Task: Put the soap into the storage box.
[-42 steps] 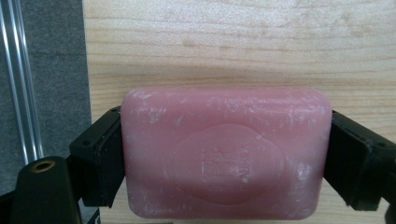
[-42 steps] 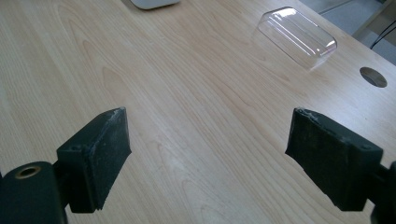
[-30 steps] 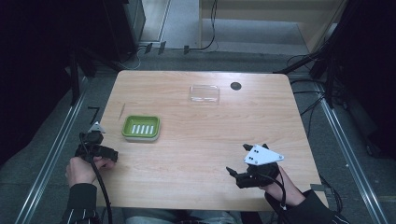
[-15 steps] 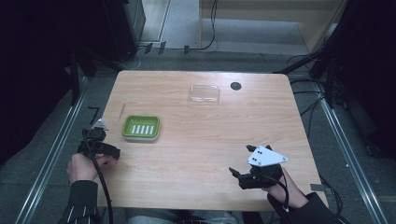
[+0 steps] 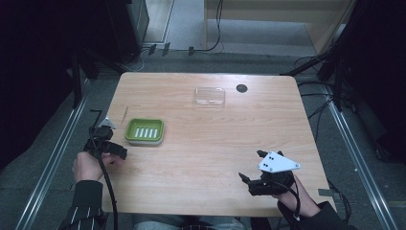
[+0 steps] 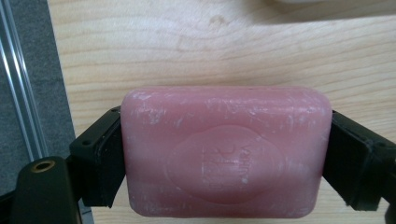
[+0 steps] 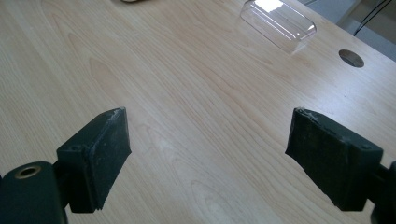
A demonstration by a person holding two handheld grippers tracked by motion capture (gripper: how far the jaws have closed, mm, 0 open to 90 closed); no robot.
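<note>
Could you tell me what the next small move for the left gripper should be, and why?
Probably carry the soap toward the green dish and hold it above the slotted floor. The left gripper grips the pink bar by its ends at the table's left edge, and the dish lies empty just beyond it. The right gripper is open, far off.
</note>
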